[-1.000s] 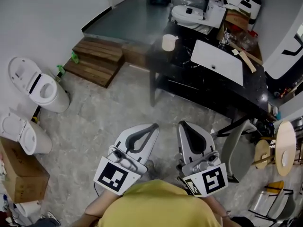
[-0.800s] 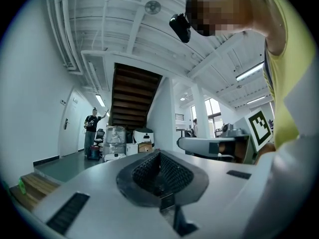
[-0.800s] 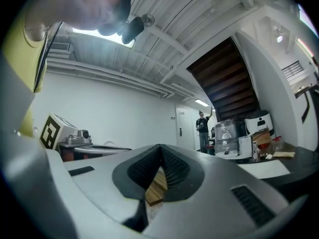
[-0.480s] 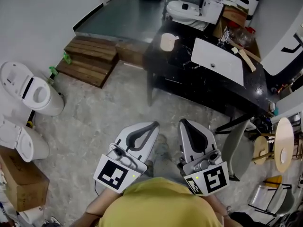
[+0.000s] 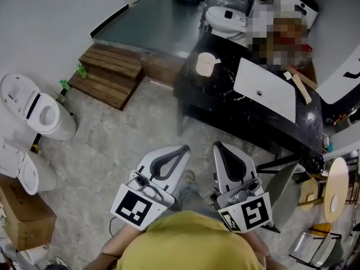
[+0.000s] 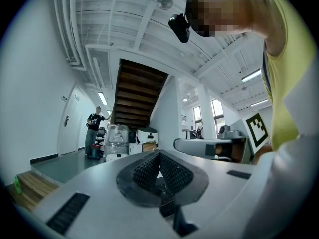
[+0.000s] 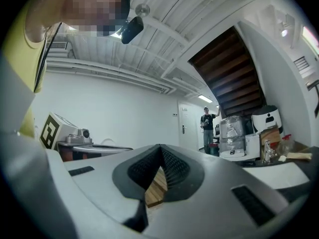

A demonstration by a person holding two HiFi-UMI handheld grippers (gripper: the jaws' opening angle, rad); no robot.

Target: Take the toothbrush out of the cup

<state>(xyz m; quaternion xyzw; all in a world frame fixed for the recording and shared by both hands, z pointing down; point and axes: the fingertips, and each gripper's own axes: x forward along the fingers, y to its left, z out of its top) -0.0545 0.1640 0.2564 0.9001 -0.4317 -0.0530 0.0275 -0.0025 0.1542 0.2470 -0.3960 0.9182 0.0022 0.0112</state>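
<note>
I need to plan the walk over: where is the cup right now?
In the head view the cup stands upper centre, on the left end of the black table, just left of the white sink.

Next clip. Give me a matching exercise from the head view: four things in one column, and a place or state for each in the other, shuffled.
Things:
1. cup
2. wooden steps
3. cardboard box
4. left gripper

Places or states:
A. jaws together, nothing between them
B. on the black counter, beside the white basin
C. in the lower left corner of the head view
D. against the raised grey platform

Pairs: 1-B, 2-D, 3-C, 4-A
</note>
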